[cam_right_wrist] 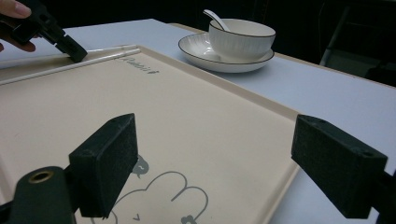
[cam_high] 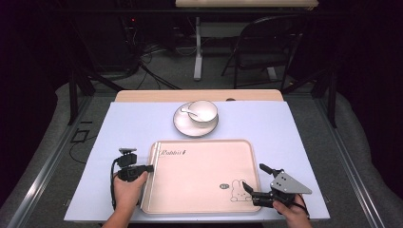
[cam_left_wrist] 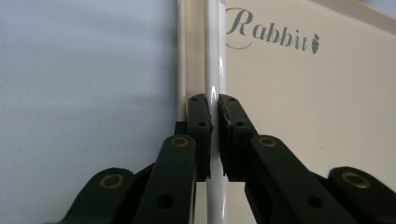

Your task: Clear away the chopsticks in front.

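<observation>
A beige tray (cam_high: 199, 171) printed with "Rabbit" and a bunny drawing lies on a pale blue mat. A thin, glossy white stick (cam_left_wrist: 215, 56) runs along the inside of the tray's left rim. My left gripper (cam_left_wrist: 215, 126) is shut on that stick, and from above the left gripper (cam_high: 150, 168) sits at the tray's left edge. Over the tray's near right corner my right gripper (cam_high: 254, 177) stands open, and in its own view the right gripper (cam_right_wrist: 219, 163) has nothing between its jaws, only the tray (cam_right_wrist: 163, 107) and bunny print below.
Beyond the tray stands a white bowl (cam_high: 203, 111) holding a spoon (cam_right_wrist: 215, 17), on a white saucer (cam_high: 183, 124). The mat (cam_high: 128, 128) has bare room on both sides of the tray. A folding chair (cam_high: 266, 47) and table legs stand behind the table.
</observation>
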Available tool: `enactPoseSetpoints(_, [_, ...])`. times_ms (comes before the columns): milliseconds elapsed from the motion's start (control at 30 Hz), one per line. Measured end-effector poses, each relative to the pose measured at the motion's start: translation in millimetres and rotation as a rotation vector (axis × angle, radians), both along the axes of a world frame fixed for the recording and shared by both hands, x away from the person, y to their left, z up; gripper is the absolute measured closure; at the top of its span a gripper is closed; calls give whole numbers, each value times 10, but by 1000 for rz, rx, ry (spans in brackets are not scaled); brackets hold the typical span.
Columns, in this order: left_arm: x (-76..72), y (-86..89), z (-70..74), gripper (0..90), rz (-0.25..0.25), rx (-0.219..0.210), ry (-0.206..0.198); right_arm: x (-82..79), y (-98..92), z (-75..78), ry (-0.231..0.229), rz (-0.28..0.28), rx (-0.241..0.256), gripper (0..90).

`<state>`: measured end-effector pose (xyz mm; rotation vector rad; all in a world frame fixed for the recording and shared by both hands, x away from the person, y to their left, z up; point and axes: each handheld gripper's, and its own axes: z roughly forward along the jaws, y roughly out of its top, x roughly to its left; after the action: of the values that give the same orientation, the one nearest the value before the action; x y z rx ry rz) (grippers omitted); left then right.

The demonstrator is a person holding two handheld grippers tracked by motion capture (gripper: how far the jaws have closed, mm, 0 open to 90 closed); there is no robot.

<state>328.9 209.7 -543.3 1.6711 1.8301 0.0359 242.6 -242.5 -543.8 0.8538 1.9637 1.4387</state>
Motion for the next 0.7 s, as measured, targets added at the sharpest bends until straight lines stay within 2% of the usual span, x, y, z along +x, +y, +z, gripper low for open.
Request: enactPoseSetpoints(700, [5, -9, -25, 815, 3, -18, -8, -4, 3, 1, 0, 4, -1, 140])
